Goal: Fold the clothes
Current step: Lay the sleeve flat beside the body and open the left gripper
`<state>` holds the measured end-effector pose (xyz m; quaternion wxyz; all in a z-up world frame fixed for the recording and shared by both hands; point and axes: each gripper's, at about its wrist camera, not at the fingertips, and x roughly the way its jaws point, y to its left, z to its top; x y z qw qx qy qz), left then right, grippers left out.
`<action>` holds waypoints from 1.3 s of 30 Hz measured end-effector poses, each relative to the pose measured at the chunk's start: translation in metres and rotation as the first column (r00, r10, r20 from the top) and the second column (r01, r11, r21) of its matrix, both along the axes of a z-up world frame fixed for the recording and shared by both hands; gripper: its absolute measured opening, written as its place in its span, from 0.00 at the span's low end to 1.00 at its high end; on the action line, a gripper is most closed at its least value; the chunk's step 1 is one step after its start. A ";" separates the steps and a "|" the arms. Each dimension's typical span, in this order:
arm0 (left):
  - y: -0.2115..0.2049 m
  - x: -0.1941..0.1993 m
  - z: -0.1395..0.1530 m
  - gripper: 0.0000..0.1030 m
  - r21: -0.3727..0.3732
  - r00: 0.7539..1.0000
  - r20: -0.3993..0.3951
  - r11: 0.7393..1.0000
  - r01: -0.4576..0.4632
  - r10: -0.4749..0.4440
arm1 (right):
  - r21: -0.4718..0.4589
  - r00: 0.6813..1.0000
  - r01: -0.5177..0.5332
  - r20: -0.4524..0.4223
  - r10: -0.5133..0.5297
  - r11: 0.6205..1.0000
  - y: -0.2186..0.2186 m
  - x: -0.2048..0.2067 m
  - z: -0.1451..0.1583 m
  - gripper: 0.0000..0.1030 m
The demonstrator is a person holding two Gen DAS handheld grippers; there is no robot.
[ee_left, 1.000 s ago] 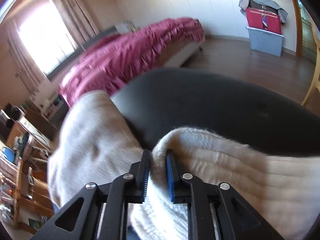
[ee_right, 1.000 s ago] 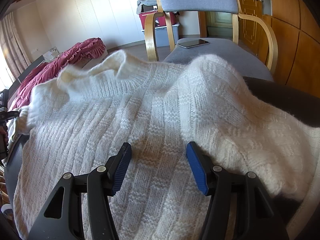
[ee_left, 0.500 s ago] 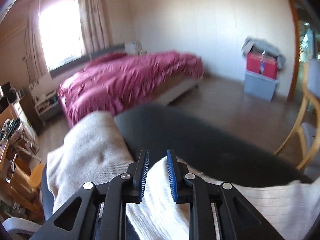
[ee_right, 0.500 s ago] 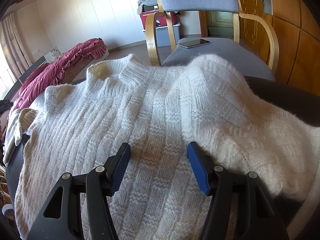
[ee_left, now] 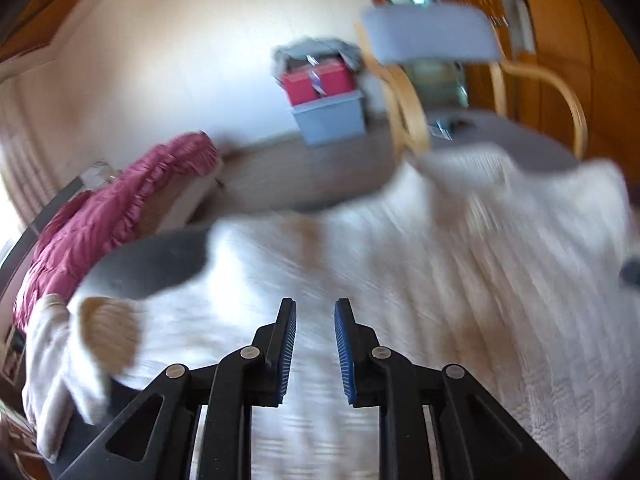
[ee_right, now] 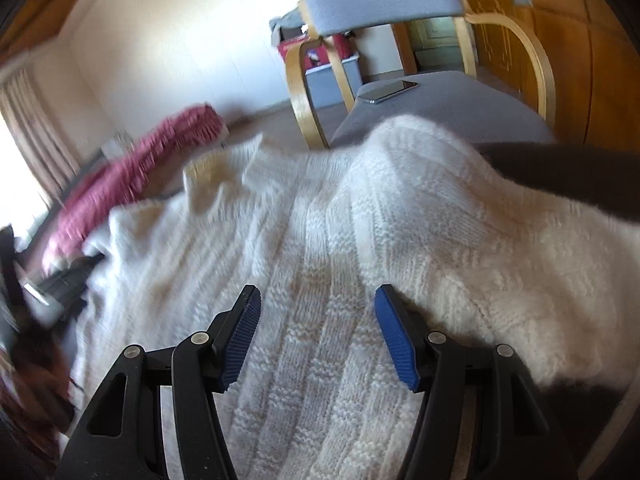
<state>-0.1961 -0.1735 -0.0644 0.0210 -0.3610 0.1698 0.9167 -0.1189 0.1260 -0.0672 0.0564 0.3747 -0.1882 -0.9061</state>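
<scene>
Here, the left gripper (ee_left: 315, 322) hovered over one white knitted sweater (ee_left: 420, 280), its two blue-padded fingers a narrow gap apart with nothing between them. The sweater lay spread across a dark round surface (ee_left: 160, 264), filling that blurred view from 3 to 9 o'clock. A second, beige garment (ee_left: 52, 360) lay bunched at 8 o'clock, at the sweater's edge.

The right gripper (ee_right: 318, 300) was spread wide above the same sweater (ee_right: 320, 248), holding nothing. One sleeve (ee_right: 460, 232) was folded across the body toward 3 o'clock, and the collar (ee_right: 224, 168) stood up at 11 o'clock. The dark surface (ee_right: 580, 176) showed bare at 2 o'clock.

Beyond, at 12 to 1 o'clock, stood one wooden armchair (ee_right: 384, 0) with grey cushions and one phone (ee_right: 388, 90) on its seat. One bed with a pink cover (ee_right: 132, 176) lay at 10 o'clock. One grey storage box (ee_left: 328, 114) topped with a red bin stood against the wall.
</scene>
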 end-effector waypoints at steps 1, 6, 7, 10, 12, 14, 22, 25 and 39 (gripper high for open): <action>0.007 -0.005 -0.017 0.20 -0.029 0.999 0.044 1.000 0.002 -0.001 | -0.014 1.000 0.012 -0.008 -0.012 1.000 0.003 0.001 0.000 0.61; 0.041 0.003 -0.030 0.20 -0.206 1.000 -0.018 0.979 -0.006 0.002 | -0.036 0.997 0.057 -0.045 -0.059 0.998 0.011 0.006 0.005 0.60; 0.044 0.004 -0.031 0.20 -0.226 1.000 -0.026 0.974 -0.007 0.002 | -0.032 0.996 0.066 -0.057 -0.068 0.997 0.012 0.008 0.007 0.60; 0.045 0.006 -0.031 0.20 -0.211 1.000 -0.028 0.978 -0.008 0.002 | 0.044 0.980 0.152 -0.137 -0.145 0.987 0.014 0.021 0.025 0.60; 0.040 0.006 -0.029 0.20 -0.163 1.000 -0.016 0.987 -0.005 0.003 | 0.128 0.968 0.181 -0.199 -0.153 0.975 0.009 0.027 0.042 0.58; 0.030 0.002 -0.027 0.20 -0.114 1.000 -0.003 0.994 -0.003 0.003 | 0.267 0.970 0.155 -0.223 -0.096 0.951 -0.005 0.020 0.055 0.52; 0.006 -0.006 -0.024 0.22 -0.024 1.000 0.018 1.000 -0.004 0.004 | 0.429 0.998 -0.058 0.054 0.038 0.901 -0.018 -0.070 0.011 0.31; -0.002 -0.012 -0.023 0.23 -0.003 1.000 0.023 1.000 -0.005 0.005 | 0.336 0.994 0.002 0.101 -0.039 0.942 0.012 -0.080 0.000 0.27; -0.039 -0.020 -0.019 0.32 0.186 0.997 0.071 0.982 -0.037 0.024 | 0.432 0.998 -0.057 -0.001 0.064 0.900 -0.032 -0.065 0.030 0.25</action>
